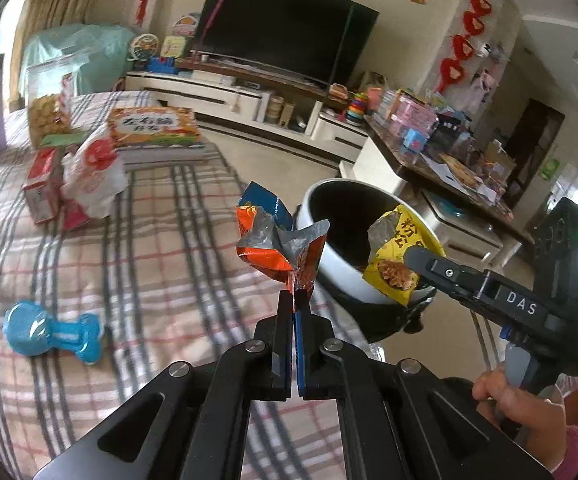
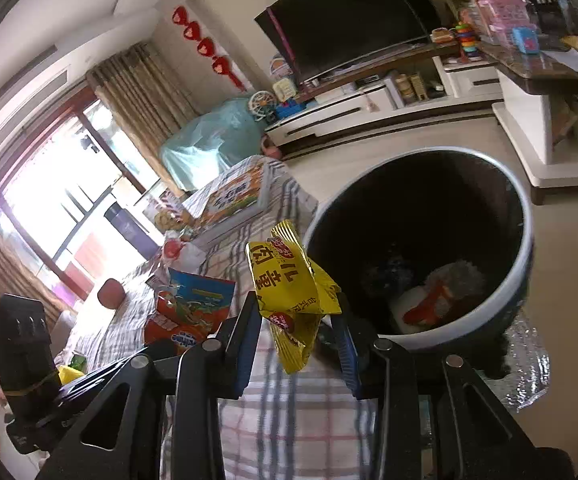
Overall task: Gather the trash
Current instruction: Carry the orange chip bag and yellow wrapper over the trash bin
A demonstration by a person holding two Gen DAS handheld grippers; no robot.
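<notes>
My left gripper [image 1: 294, 294] is shut on an orange and blue snack wrapper [image 1: 279, 242], held above the plaid bed cover beside the trash bin [image 1: 339, 268]. The wrapper also shows in the right wrist view [image 2: 189, 312]. My right gripper [image 2: 297, 312] has its jaws spread apart, with a yellow snack wrapper [image 2: 293, 292] between them at the bin's near rim [image 2: 421, 342]; whether the pads still touch it is unclear. In the left wrist view the right gripper [image 1: 413, 264] holds the yellow wrapper [image 1: 395, 260] over the bin. The bin holds red and white trash [image 2: 433, 304].
On the plaid cover [image 1: 161, 264] lie a blue toy dumbbell [image 1: 49, 332], a white plastic bag [image 1: 95, 172], red boxes [image 1: 43, 184] and a picture book [image 1: 153, 126]. A TV stand [image 1: 249, 96] and a cluttered table [image 1: 441, 140] stand beyond the floor.
</notes>
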